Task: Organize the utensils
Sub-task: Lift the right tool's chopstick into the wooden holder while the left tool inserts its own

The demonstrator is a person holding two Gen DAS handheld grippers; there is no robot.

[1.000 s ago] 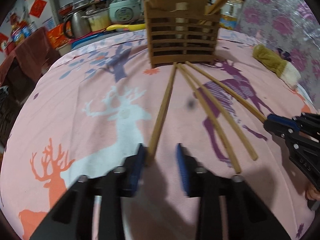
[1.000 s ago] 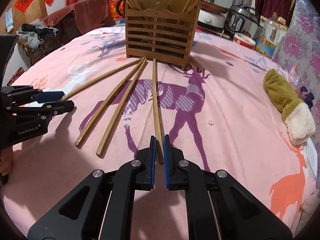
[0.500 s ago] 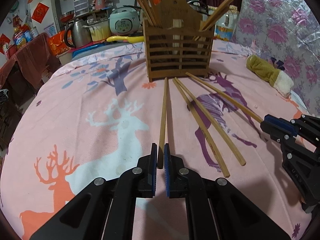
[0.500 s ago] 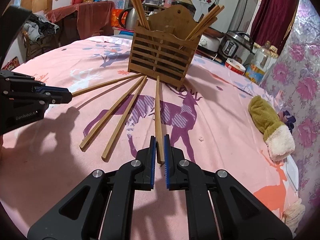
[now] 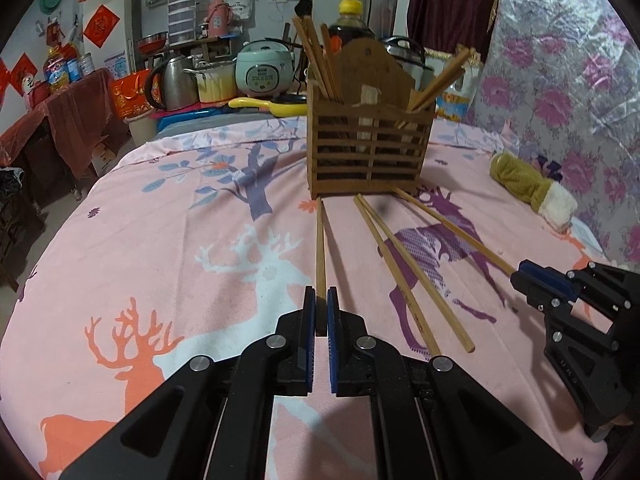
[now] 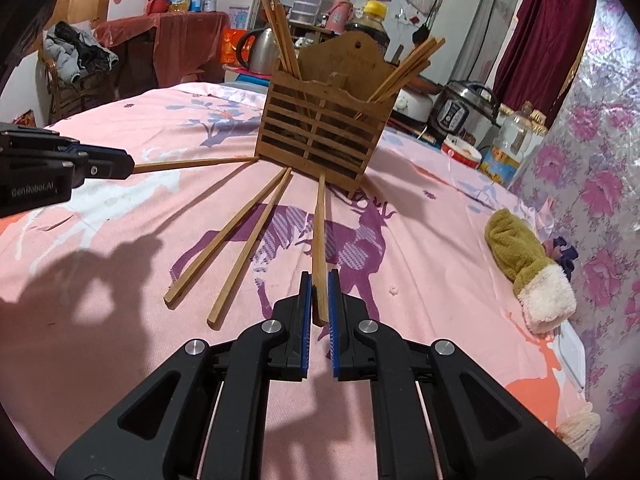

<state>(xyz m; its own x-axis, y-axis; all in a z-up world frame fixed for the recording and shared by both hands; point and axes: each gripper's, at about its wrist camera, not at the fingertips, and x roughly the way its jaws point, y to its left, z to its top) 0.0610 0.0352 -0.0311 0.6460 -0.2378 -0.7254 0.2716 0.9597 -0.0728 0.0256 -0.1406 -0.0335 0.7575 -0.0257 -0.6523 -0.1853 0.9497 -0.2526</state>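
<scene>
Bamboo chopstick [image 5: 320,248] being pinched at near end by left gripper [image 5: 319,312], long axis running straight ahead from fingers to foot of slatted wooden holder [image 5: 370,148]. Second chopstick [image 6: 319,236] being clamped likewise by right gripper [image 6: 319,300] — far tip just beside holder base. Both grippers roughly equally near holder. Two loose chopsticks [image 6: 232,248] lying between them on pink deer-print cloth [image 5: 180,240]. Sticks slim, square-cut; holder partly filled, more sticks being held upright — leaning outward.

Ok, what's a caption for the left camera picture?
Left gripper pinching a chopstick near the wooden holder.
</scene>
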